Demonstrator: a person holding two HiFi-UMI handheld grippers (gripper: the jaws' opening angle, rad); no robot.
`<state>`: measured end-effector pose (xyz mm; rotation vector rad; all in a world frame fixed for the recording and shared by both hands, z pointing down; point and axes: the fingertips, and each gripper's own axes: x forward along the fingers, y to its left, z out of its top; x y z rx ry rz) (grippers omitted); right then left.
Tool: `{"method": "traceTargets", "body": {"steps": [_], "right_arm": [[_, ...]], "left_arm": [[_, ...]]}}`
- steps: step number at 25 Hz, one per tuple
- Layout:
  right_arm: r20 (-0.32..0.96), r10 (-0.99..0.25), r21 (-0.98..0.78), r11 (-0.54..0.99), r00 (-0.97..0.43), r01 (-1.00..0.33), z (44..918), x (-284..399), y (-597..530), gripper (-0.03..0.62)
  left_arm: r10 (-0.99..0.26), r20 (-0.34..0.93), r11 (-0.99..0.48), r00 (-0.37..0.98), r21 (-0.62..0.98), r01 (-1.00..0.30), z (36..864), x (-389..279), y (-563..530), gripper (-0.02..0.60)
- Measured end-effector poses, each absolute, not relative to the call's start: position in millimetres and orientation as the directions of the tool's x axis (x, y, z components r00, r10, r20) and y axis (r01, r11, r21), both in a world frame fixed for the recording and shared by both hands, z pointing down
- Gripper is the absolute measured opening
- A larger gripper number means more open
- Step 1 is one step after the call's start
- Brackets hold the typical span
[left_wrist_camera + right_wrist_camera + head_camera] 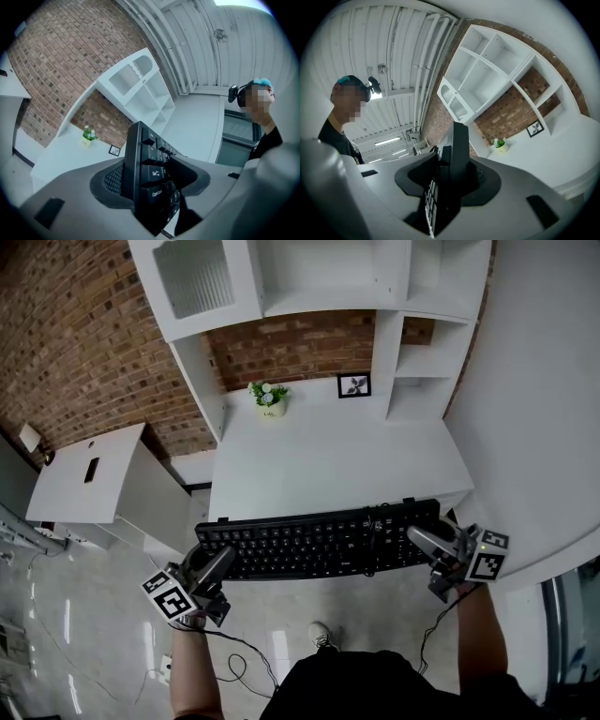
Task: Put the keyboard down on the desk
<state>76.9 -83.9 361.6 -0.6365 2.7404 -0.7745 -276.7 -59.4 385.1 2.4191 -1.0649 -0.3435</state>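
A long black keyboard (319,540) hangs level in the air just off the front edge of the white desk (328,456). My left gripper (214,568) is shut on its left end; in the left gripper view the keyboard (147,178) stands edge-on between the grey jaws, Tab and Caps Lock keys showing. My right gripper (429,542) is shut on its right end, and the right gripper view shows the keyboard (452,173) clamped edge-on between the jaws. A black cable (375,540) loops over the keyboard's right half.
On the desk's back stand a small potted plant (269,398) and a framed picture (354,385), under white shelves (412,324). A lower white cabinet (89,474) stands left. Cables (234,657) lie on the glossy floor. A white curved surface (534,427) borders the right.
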Motion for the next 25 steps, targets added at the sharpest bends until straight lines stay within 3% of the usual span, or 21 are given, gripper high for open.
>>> {"method": "traceTargets", "body": {"steps": [5,25], "right_arm": [[-0.093,-0.458,-0.535,0.772,-0.884,-0.344,368,39,-107,0.164],[-0.110,-0.448,-0.566,0.762,-0.887,-0.315,374,10,-131,0.165]], "left_arm": [[-0.747,-0.036,-0.581,0.664,0.521,-0.625,394,-314,-81,0.265],[-0.764,-0.005,-0.563,0.645,0.494,-0.662,383,-343,-99,0.267]]}}
